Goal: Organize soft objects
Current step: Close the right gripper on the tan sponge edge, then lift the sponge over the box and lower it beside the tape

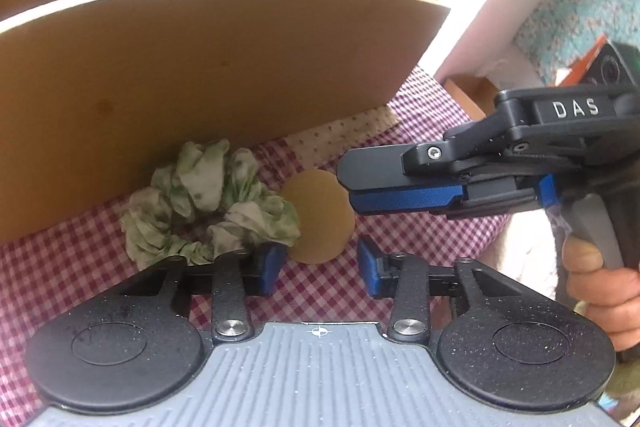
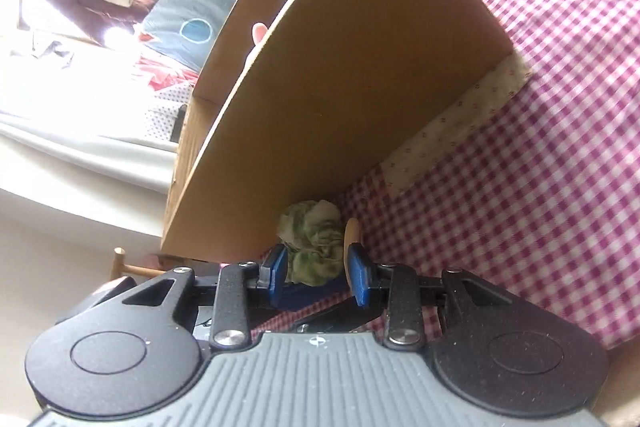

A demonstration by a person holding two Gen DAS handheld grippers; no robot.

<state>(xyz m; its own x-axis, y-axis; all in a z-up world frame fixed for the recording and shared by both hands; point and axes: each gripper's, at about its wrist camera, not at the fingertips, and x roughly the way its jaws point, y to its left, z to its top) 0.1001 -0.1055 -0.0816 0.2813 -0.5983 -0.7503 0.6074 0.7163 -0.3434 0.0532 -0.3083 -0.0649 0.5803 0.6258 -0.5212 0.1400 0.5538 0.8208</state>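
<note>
The right gripper reaches low toward the foot of a brown cardboard box, and its blue fingers stand apart. Between them, at the base of the box's near wall, lies a crumpled green and white scrunchie; whether the fingers touch it cannot be told. Just right of the scrunchie, away from the box, a tan round disc shows edge-on beside the right finger. The box stands on a pink checked cloth, with a strip of pale dotted fabric along its lower edge. A pale rounded tip peeks over the box's rim.
</note>
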